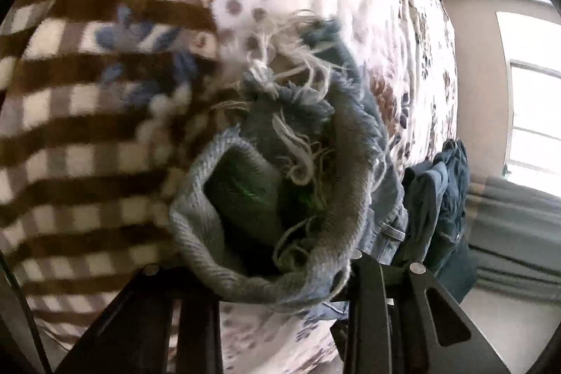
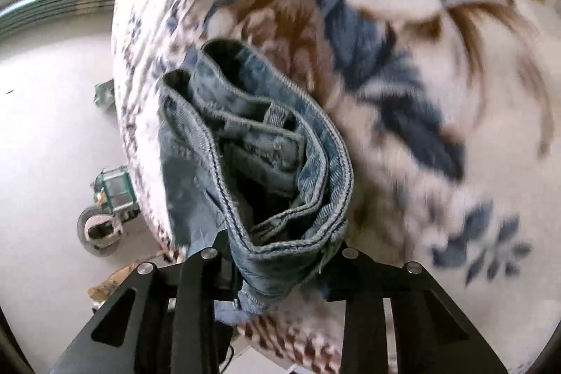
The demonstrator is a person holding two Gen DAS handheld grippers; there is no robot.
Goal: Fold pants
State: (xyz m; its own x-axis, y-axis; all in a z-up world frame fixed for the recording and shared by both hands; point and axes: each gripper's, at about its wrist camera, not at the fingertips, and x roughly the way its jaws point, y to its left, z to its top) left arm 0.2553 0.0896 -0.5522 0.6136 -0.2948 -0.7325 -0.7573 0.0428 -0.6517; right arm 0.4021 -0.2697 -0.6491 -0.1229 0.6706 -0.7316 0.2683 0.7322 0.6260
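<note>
left tongs [image 1: 284,272] clamped on frayed hem [image 1: 280,114] of the jeans [image 2: 252,163], right tongs [image 2: 277,255] clamped on the waistband; jeans hang over the bed [image 2: 438,76]. keep both ends level, lay hem onto waistband. dark clothes pile [image 1: 441,198] at bed edge could snag.

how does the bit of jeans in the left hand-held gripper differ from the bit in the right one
The left hand-held gripper holds a frayed hem with loose white threads; the right hand-held gripper holds a stitched waistband, cleanly seamed, with a belt loop. The frayed hem looks grey-blue and soft-edged; the stitched waistband is mottled blue in stacked layers. Both are denim, lifted above the floral blanket.
</note>
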